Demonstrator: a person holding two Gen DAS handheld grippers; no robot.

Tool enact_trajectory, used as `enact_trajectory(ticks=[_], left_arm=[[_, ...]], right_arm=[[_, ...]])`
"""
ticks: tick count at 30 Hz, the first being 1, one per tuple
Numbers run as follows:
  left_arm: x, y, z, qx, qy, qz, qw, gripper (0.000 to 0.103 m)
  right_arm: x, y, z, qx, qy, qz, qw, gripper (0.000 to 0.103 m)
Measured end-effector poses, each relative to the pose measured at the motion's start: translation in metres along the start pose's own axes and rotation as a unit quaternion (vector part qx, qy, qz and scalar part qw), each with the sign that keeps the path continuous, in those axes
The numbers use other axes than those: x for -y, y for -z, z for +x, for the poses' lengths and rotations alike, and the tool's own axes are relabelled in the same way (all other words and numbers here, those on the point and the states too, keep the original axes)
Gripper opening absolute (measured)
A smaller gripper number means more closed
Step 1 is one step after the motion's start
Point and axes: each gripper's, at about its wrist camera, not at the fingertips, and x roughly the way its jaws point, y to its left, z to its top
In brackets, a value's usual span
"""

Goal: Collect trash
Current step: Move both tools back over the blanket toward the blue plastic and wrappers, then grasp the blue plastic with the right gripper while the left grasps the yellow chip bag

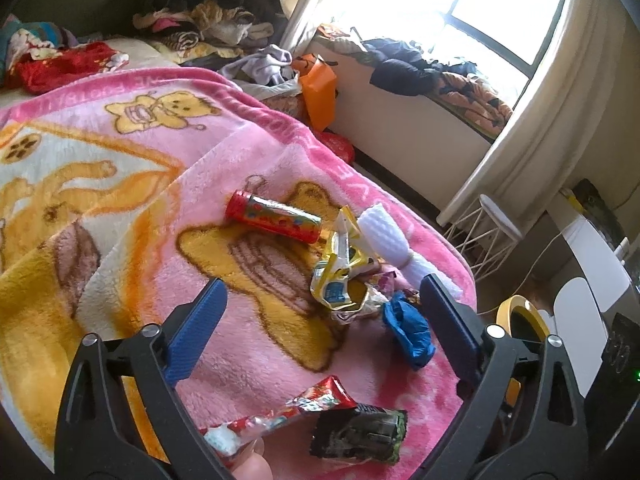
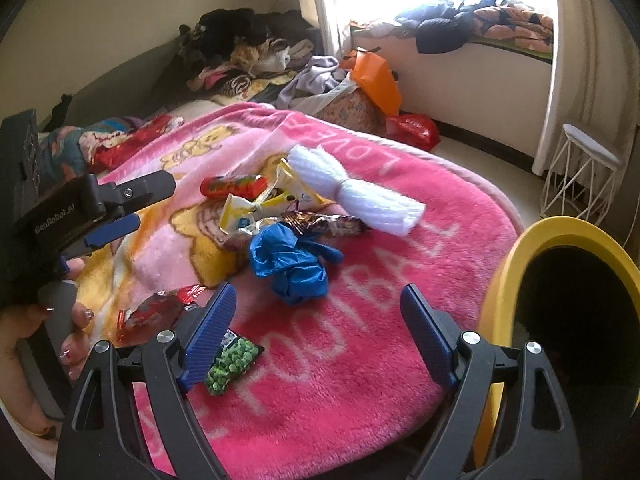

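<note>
Daylight pours through the window [image 1: 500,12], which is blown out to white in both views. The pink blanket [image 2: 360,320] is evenly lit with soft shadows. Fisheye bending curves the edges; dark vignetting fills the corners.

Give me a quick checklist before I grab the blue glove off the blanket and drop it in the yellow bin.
1. Right gripper jaws open: ok.
2. Right gripper empty: ok.
3. Blue glove lies ahead of the right gripper, uncovered: ok.
4. Glove clear of the foil wrapper: cannot tell, they look touching.
5. Yellow bin mouth unobstructed: ok.
6. Left gripper away from the glove: not ok, its jaws are close beside it.
</note>
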Motion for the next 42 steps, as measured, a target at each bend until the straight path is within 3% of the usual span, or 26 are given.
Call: enact_trajectory(ticks=[11,18,23,33,39,42], left_arm=[[0.000,-0.002,0.033,-0.050,0.000,0.007,0.9987,0.065],[0.001,-0.002,0.058,-0.081,0.011,-0.003,0.9967,0.055],[0.003,-0.007,0.075,-0.097,0.015,-0.007,0.9952,0.054],[0.006,-0.013,0.101,-0.121,0.016,-0.015,0.9924,0.054],[0.004,-0.014,0.109,-0.128,0.025,-0.029,0.9910,0.053],[0.005,-0.014,0.112,-0.130,0.026,-0.028,0.9908,0.042]], right_arm=[[-0.001,-0.011,0.042,-0.033,-0.012,0.004,0.999,0.080],[-0.001,-0.007,0.063,-0.060,-0.023,0.014,0.998,0.067],[0.001,-0.007,0.068,-0.061,-0.027,0.018,0.998,0.059],[0.000,-0.006,0.067,-0.057,-0.046,0.011,0.997,0.034],[0.003,-0.003,0.056,-0.043,-0.058,0.014,0.997,0.027],[0.005,-0.002,0.049,-0.038,-0.066,0.016,0.997,0.023]])
